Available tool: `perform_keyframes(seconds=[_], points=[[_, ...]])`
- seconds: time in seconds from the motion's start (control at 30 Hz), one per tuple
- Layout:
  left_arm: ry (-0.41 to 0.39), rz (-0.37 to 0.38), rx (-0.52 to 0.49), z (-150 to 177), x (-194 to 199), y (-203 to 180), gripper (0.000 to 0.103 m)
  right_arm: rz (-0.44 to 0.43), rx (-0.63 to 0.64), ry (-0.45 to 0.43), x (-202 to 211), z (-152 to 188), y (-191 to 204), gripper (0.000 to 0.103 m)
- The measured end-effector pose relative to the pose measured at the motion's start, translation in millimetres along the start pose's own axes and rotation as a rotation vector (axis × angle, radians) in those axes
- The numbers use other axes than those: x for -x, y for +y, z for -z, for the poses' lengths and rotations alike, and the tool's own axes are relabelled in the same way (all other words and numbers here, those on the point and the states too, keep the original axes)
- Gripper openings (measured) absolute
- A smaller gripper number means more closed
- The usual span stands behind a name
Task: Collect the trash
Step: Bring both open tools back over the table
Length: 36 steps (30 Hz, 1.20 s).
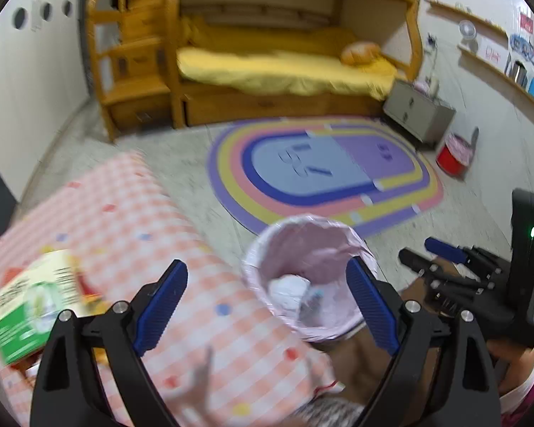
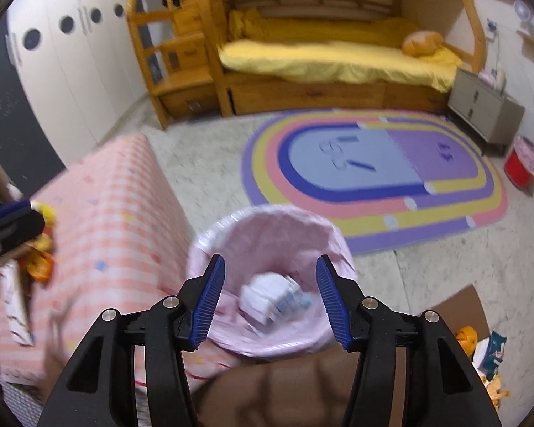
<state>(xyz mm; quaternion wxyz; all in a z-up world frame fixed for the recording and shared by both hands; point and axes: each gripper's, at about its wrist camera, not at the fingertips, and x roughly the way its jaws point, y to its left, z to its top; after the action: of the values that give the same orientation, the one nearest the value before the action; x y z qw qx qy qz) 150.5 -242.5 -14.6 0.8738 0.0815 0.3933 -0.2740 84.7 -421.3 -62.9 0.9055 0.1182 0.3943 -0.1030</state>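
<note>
A waste bin with a pink plastic liner (image 1: 311, 245) (image 2: 267, 235) stands on the floor beside a table with a pink checked cloth (image 1: 131, 220) (image 2: 110, 206). White crumpled trash (image 1: 290, 290) (image 2: 267, 297) lies inside it. My left gripper (image 1: 267, 306) is open and empty, over the table edge and the bin's rim. My right gripper (image 2: 270, 299) is open and empty, directly above the bin's mouth; it also shows at the right of the left wrist view (image 1: 445, 259). A green and white carton (image 1: 32, 309) lies on the table at the left.
Orange and yellow wrappers (image 2: 41, 245) lie at the table's left edge. More litter (image 2: 480, 345) lies on brown cardboard at the lower right. A colourful oval rug (image 2: 373, 174), a wooden bunk bed (image 2: 324, 53), a grey cabinet (image 2: 484, 114) and a red bin (image 2: 521, 167) stand beyond.
</note>
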Motion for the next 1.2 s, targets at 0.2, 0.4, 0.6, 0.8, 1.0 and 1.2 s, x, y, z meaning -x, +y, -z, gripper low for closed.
perform_keyframes(seconds=[0.2, 0.4, 0.6, 0.8, 1.0, 1.2], points=[[-0.090, -0.140, 0.099, 21, 76, 44, 0.089, -0.155, 0.094, -0.109, 49, -8, 72, 0.055], [-0.152, -0.245, 0.158, 43, 138, 73, 0.091, -0.273, 0.156, -0.155, 86, -9, 128, 0.057], [-0.196, -0.357, 0.218, 77, 183, 104, 0.093, -0.328, 0.222, -0.158, 101, -4, 176, 0.057], [-0.193, -0.456, 0.302, 112, 211, 140, 0.094, -0.372, 0.321, -0.158, 108, 9, 234, 0.057], [-0.173, -0.492, 0.367, 142, 224, 169, 0.094, -0.384, 0.377, -0.157, 119, 18, 266, 0.057], [-0.167, -0.570, 0.423, 164, 233, 194, 0.094, -0.387, 0.422, -0.123, 118, 34, 290, 0.057]])
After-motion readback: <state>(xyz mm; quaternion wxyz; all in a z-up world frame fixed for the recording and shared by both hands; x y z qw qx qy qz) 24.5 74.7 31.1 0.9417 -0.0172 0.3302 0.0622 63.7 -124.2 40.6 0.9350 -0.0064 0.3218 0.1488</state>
